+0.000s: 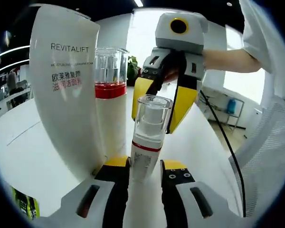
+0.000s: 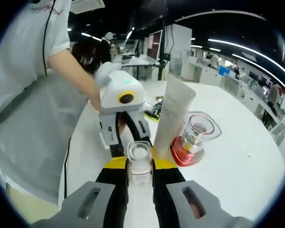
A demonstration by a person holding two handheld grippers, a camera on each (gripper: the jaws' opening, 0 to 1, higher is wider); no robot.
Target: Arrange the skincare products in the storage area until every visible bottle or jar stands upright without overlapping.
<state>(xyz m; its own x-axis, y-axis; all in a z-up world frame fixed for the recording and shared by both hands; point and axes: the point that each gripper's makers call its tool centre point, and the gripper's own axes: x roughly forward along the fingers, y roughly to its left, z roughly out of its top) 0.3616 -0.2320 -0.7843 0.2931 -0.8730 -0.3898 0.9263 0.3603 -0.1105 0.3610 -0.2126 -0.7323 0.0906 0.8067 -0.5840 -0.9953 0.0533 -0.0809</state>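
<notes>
Low centre in both views, the left gripper (image 1: 145, 171) and right gripper (image 2: 140, 167) both pinch the upright pump bottle (image 1: 148, 137). Judged step: standing it beside the tube (image 1: 61, 80); next, release gently.

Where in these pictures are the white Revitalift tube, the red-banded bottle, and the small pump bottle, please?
Revitalift tube (image 1: 61, 85): left gripper view, on its printed white front.
Red-banded bottle (image 1: 110, 90): left gripper view, on the red band under its clear cap.
Small pump bottle (image 1: 149, 123): left gripper view, on its clear cap.
</notes>
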